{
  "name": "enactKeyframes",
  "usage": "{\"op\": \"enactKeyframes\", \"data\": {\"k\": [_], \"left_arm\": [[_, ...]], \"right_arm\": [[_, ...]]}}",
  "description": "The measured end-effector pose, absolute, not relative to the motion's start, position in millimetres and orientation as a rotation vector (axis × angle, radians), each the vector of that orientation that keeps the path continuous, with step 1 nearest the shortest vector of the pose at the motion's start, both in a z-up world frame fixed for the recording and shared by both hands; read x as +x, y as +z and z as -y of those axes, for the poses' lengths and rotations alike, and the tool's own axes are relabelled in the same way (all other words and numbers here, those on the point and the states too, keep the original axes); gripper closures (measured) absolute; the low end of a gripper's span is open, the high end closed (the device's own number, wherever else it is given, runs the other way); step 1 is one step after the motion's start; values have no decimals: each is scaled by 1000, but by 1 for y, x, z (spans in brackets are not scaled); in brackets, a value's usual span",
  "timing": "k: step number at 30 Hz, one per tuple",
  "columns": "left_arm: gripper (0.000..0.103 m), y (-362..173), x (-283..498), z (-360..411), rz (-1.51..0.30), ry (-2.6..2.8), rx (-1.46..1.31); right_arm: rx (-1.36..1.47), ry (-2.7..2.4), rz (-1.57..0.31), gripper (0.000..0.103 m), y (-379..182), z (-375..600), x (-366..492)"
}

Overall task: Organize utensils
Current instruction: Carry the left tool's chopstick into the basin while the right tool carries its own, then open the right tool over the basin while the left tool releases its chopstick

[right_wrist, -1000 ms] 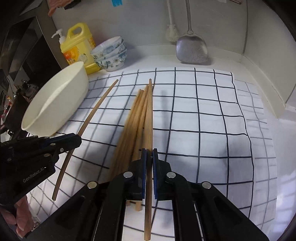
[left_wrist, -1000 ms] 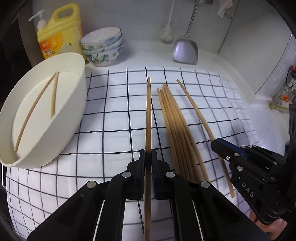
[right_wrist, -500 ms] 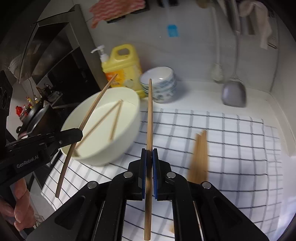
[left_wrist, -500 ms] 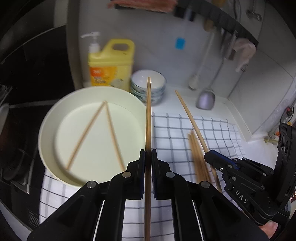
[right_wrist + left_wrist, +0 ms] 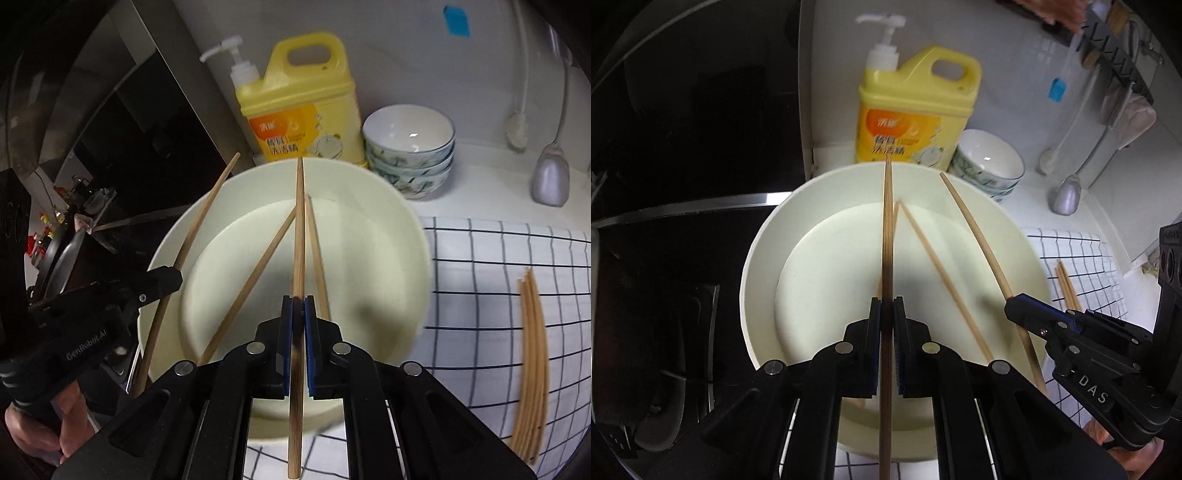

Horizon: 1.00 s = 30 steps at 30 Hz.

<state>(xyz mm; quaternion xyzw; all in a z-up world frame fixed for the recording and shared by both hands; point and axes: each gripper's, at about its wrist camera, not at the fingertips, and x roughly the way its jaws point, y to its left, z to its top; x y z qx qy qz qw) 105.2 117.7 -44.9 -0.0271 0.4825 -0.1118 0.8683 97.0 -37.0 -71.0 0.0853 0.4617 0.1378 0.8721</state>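
Note:
My left gripper [image 5: 887,306] is shut on one wooden chopstick [image 5: 887,236], held over the cream bowl [image 5: 764,254]. My right gripper [image 5: 298,303] is shut on another chopstick [image 5: 300,221], also above the bowl [image 5: 399,236]. Each gripper shows in the other's view: the right gripper [image 5: 1013,307] with its chopstick [image 5: 979,236], the left gripper [image 5: 174,276] with its chopstick [image 5: 205,214]. Two chopsticks [image 5: 255,273] [image 5: 317,258] lie crossed at their far ends in the bowl. A bundle of several chopsticks [image 5: 532,350] lies on the checked cloth [image 5: 480,280].
A yellow detergent bottle [image 5: 303,107] and stacked patterned bowls [image 5: 410,147] stand right behind the cream bowl. A metal spatula [image 5: 550,177] and a brush hang on the wall at the right. A dark stove top [image 5: 665,240] lies left of the bowl.
Both grippers have swung left and slightly up, from over the checked cloth to over the cream bowl, each carrying its chopstick. The bundle stays on the cloth.

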Motion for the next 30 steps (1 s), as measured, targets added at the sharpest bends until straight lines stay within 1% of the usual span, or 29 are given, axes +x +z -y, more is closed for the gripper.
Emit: {"op": "enactKeyframes", "data": {"k": [9,16,20,21,22,23,24,25,27,29,30], "left_arm": [[96,-79,139,-123,-1095,-244,-86],[96,-96,148,-122,-1151,-223,-84],[94,-101,151,-123,-1176,-195,-72],[88,-101,150,-124,-1174,-190,-70],[74,-100,150,-125,-1171,-186,-68],[65,-98,149,-127,-1164,-175,-67],[46,-95,148,-129,-1156,-163,-66],[39,-92,146,-130,-1142,-154,-69],[39,-85,142,-135,-1125,-137,-67],[36,-82,139,-139,-1124,-116,-61],[34,-80,137,-142,-1121,-106,-63]], "right_arm": [[188,271,-1067,97,-95,27,135],[186,271,-1131,97,-109,28,144],[179,264,-1133,97,-110,28,147],[178,267,-1127,96,-108,28,146],[177,270,-1121,93,-106,29,145],[173,267,-1114,91,-104,30,145],[167,260,-1107,88,-102,32,144],[164,255,-1101,86,-100,33,142],[164,247,-1091,85,-94,39,140],[162,240,-1078,80,-89,42,134],[161,238,-1073,75,-88,44,132]]}}
